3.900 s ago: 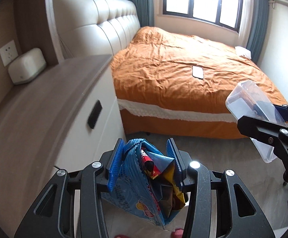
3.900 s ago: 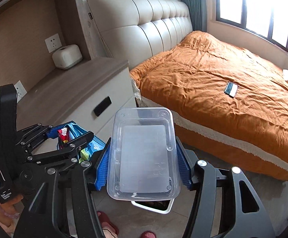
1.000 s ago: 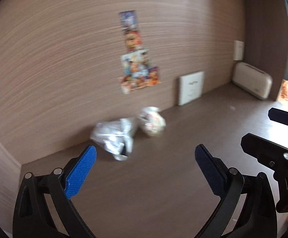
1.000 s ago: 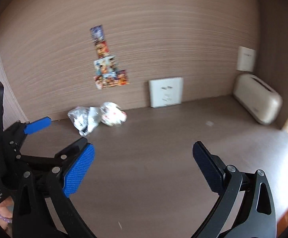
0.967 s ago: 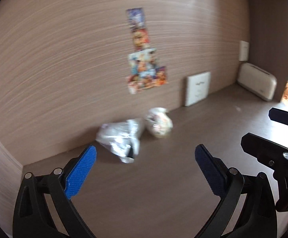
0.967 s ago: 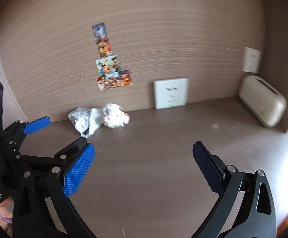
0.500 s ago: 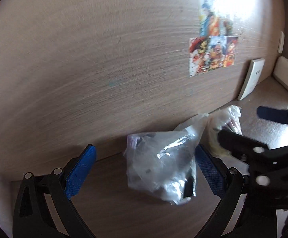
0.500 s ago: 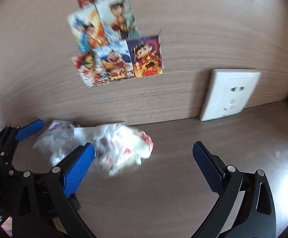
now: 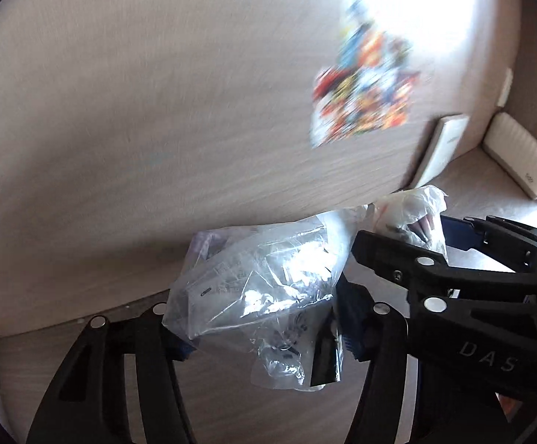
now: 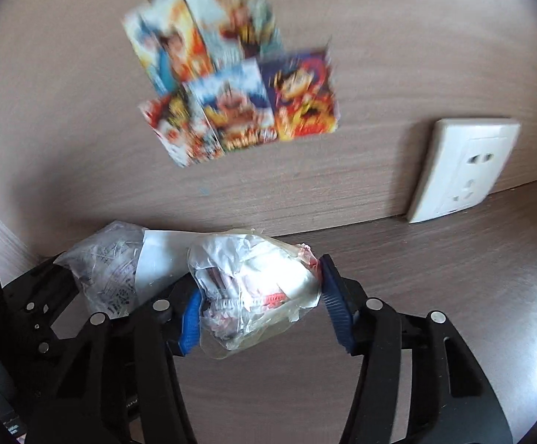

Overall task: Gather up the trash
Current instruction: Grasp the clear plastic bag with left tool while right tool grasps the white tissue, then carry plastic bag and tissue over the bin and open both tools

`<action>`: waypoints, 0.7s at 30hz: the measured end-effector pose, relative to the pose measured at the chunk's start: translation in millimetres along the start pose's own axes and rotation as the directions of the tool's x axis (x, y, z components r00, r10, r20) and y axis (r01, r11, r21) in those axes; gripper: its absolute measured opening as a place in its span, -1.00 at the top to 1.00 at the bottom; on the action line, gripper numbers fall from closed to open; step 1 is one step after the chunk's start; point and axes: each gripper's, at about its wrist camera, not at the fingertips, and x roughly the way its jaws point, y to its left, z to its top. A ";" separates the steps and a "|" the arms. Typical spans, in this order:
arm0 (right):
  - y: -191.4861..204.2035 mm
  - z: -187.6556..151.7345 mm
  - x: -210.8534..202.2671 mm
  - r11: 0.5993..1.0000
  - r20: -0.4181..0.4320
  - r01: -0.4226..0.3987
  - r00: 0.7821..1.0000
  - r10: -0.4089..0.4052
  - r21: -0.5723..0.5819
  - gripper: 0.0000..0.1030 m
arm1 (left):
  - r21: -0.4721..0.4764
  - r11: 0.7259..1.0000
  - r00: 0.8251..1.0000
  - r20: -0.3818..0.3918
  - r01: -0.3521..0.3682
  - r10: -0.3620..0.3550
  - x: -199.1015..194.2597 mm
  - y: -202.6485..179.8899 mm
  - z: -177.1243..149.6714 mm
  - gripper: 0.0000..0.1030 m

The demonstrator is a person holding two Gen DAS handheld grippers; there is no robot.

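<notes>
From the left wrist camera I see my left gripper [image 9: 264, 329] with its jaws about half closed. They have just been closing on the crumpled clear plastic bag with printed lettering [image 9: 264, 288], which fills the gap between them. Both blue pads are buried behind the plastic, so the jaws look clamped on the bag's sides. A loose fold with a black strip hangs below the jaws, over the brown wood-grain bench [image 9: 231, 388]. Directly ahead of the jaws rises the pale wood-grain wall panel [image 9: 139, 111], very near. To the right of the jaws the right gripper [image 9: 435, 236] crosses the view, partly covering a second, whiter crumpled wrapper [image 9: 409, 211]. Beyond it stand a white wall socket plate [image 9: 442, 148] and a cream ribbed box [image 9: 516, 159]; blurred colourful cartoon stickers [image 9: 364, 85] sit up on the panel.

From the right wrist camera, my right jaws have just been closing too, and their blue pads press either side of the whiter crumpled wrapper with red print [image 10: 253, 288]. To the left of these jaws, touching that wrapper, lies the clear bag [image 10: 109, 273] with the left gripper's black frame around it. Ahead stand the wall panel [image 10: 398, 37], the stickers [image 10: 231, 74] and, off to the right, the socket plate [image 10: 464, 170].
</notes>
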 end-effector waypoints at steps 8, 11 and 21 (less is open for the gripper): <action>-21.0 -28.5 -96.5 0.997 0.128 0.065 0.989 -0.069 0.036 -0.11 | 0.101 0.995 0.995 0.095 0.022 -0.032 -71.6 -48.3 -1.9 -0.13; -34.7 -47.0 -134.9 0.993 0.163 0.103 0.980 -0.113 0.065 -0.11 | 0.154 0.986 0.990 0.117 0.058 -0.076 -92.5 -72.4 -4.0 -0.13; -106.1 -132.8 -255.0 0.926 0.207 0.266 0.923 -0.325 0.267 -0.11 | 0.359 0.895 0.947 0.076 0.266 -0.312 -144.8 -211.0 -38.9 -0.13</action>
